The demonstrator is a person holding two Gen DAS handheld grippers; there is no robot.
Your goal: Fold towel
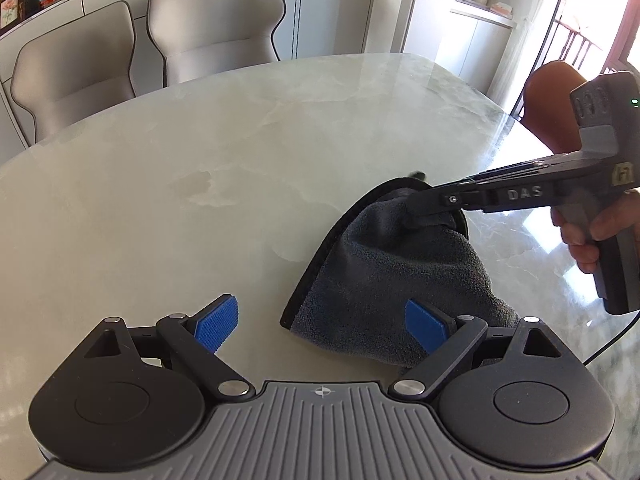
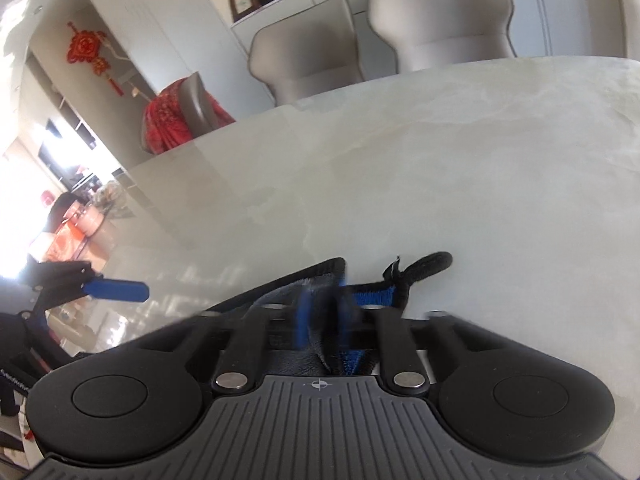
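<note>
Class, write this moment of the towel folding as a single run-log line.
step: fold under way | right gripper: shut on towel, far corner lifted | left gripper: open, empty, near towel's front edge | surface: marble table

Dark grey terry microfibre towel with black stitched edging (image 1: 384, 280): bunched, partly lifted off pale marbled bench (image 1: 200, 160). Upper part pulled up into peak, pinched there; cloth hangs from peak in soft cone with folds. Lower part rests on bench, one black-bordered corner spread flat at near left. Black edge curves up left side to peak. Small black hanging loop (image 2: 430, 262) sticks out beside pinched corner, lying on bench.
</note>
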